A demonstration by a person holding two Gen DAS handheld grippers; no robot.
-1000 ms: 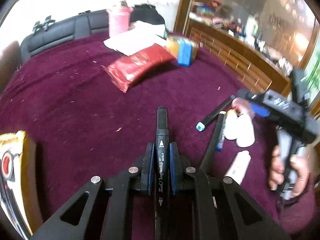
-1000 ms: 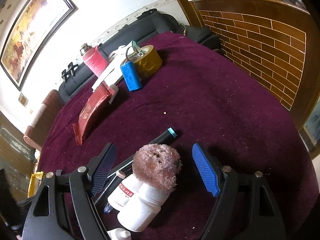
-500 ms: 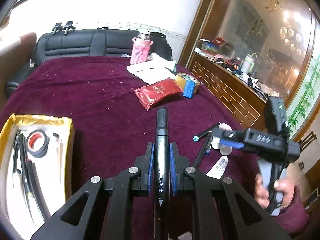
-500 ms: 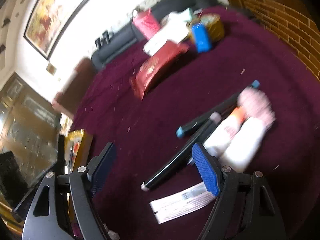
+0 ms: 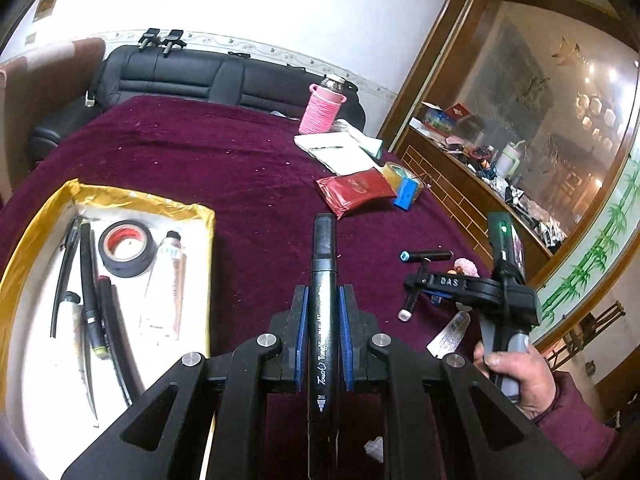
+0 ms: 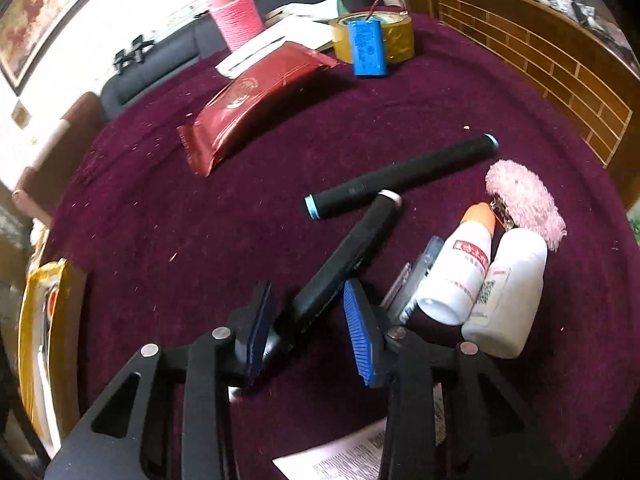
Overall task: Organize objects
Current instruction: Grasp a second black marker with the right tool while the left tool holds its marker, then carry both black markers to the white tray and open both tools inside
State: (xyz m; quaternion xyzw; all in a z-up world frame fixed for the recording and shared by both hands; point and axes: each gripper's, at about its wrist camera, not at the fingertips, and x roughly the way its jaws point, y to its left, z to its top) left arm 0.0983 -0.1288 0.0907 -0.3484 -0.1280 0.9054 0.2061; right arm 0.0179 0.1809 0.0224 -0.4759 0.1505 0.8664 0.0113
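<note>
My left gripper (image 5: 323,300) is shut on a black Touch art marker (image 5: 324,280) and holds it above the maroon cloth, right of a yellow-rimmed tray (image 5: 132,202). My right gripper (image 6: 308,294) straddles a second black marker (image 6: 352,252) lying on the cloth; its blue pads (image 6: 358,320) stand a little apart from the marker. A third black marker with teal caps (image 6: 404,176) lies just beyond. The right gripper also shows in the left wrist view (image 5: 440,282), held by a hand.
The tray holds black tape (image 5: 126,248), a tube (image 5: 166,280) and several pens. Two white bottles (image 6: 480,276), a pink puff (image 6: 520,200), a red packet (image 6: 256,100), a blue battery pack (image 6: 366,48), yellow tape (image 6: 396,36) and a pink bottle (image 6: 236,16) lie on the cloth.
My left gripper rose and drew back with its marker, bringing the tray into view. My right gripper swung from over the pink puff down onto the second marker and narrowed its jaws around it.
</note>
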